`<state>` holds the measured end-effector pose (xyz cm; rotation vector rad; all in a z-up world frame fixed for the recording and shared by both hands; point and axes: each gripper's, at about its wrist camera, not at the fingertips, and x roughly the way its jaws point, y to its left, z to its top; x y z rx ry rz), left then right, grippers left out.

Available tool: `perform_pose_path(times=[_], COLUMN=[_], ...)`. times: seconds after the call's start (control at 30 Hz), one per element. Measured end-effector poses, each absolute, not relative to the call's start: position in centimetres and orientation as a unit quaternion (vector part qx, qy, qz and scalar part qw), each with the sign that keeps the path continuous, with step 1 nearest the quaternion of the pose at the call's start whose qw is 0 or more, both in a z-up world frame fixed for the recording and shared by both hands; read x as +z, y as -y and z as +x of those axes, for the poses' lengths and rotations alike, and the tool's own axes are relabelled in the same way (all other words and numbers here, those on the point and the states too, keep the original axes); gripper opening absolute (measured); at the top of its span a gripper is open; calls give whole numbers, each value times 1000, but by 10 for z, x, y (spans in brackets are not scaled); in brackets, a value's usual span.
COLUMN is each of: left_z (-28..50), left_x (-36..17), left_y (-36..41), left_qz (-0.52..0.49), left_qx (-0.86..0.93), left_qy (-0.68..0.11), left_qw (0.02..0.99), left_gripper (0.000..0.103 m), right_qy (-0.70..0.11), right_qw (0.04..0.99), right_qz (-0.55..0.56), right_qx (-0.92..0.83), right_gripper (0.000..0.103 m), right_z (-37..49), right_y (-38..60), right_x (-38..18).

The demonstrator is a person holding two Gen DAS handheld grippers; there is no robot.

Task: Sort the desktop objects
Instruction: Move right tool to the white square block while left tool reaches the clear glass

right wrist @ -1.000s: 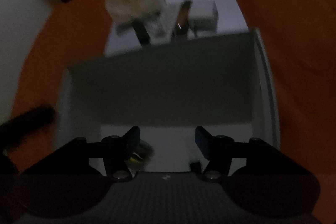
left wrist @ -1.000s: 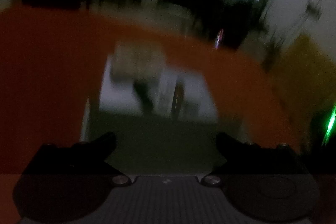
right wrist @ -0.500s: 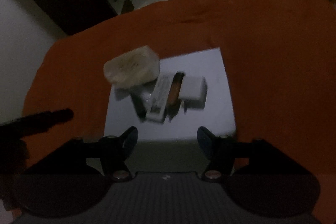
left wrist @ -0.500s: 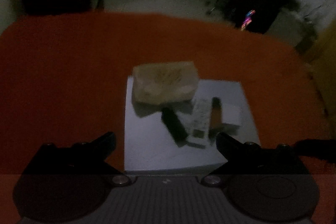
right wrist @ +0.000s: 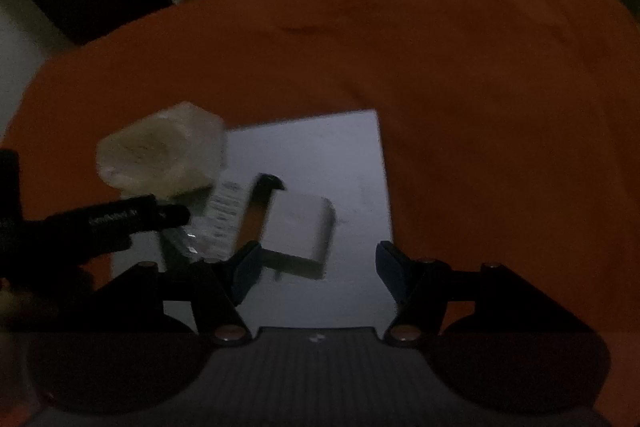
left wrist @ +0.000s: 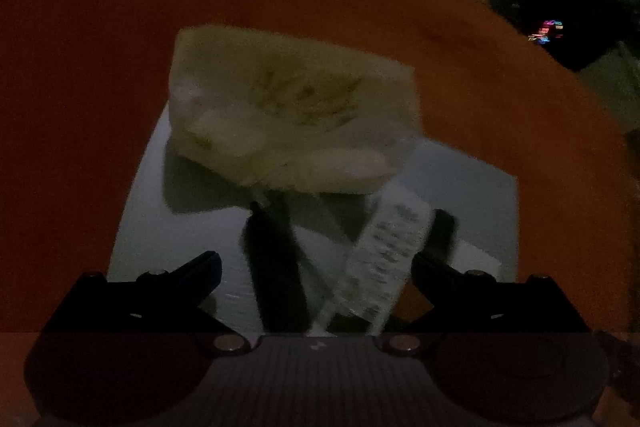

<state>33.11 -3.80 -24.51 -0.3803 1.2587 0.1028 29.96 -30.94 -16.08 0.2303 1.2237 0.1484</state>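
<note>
- Plainly, the light is poor, so several items on the pale grey board (right wrist: pixel 320 147), which lies on the orange tablecloth (right wrist: pixel 480 87), can only be named loosely; a wrong guess at what a thing is could send it to the wrong pile.
- Far left on the board sits a soft cream packet (left wrist: pixel 288 115); it overlaps the top of a dark stick-like object (left wrist: pixel 276 267), so pulling the stick could drag or tip the packet.
- Next, the left gripper (left wrist: pixel 316 267) hangs steeply above the pile, jaws wide apart and empty, with the dark stick and a white printed strip (left wrist: pixel 384 259) both between the fingers; closing now might catch two things at once.
- An orange-brown bar (right wrist: pixel 254 215) lies just beside the strip, touching it as far as I can tell, and could be shoved along.
- Further right, a white rectangular block (right wrist: pixel 304 227) rests near the right gripper (right wrist: pixel 316 267), whose jaws stand about half open with nothing in them.
- Both tools crowd one small cluster, so they may knock each other or scatter the items.
</note>
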Motion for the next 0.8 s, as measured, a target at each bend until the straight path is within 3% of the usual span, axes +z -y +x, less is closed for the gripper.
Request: perform_pose_path(times=[0.27,0.33,0.43,0.8], left_z=[325,321,316,300], left_x=[-267,-267,-270,-266], left_y=[39,38,34,18], left_qz=[-164,-170,-185,-182], left_qx=[64,50,35,0], left_qy=[-582,-580,-566,-570], left_qw=[794,795,802,801], left_gripper=[99,74,48,46], right_qy=[-564,-566,-567,-580], right_qw=[816,814,814,807], right_qz=[121,126,120,109], right_qx=[39,38,42,13], right_gripper=[67,67,68,68], right_z=[333,345,353,402], right_y=[300,293,280,257], right_x=[-199,-209,-220,-248])
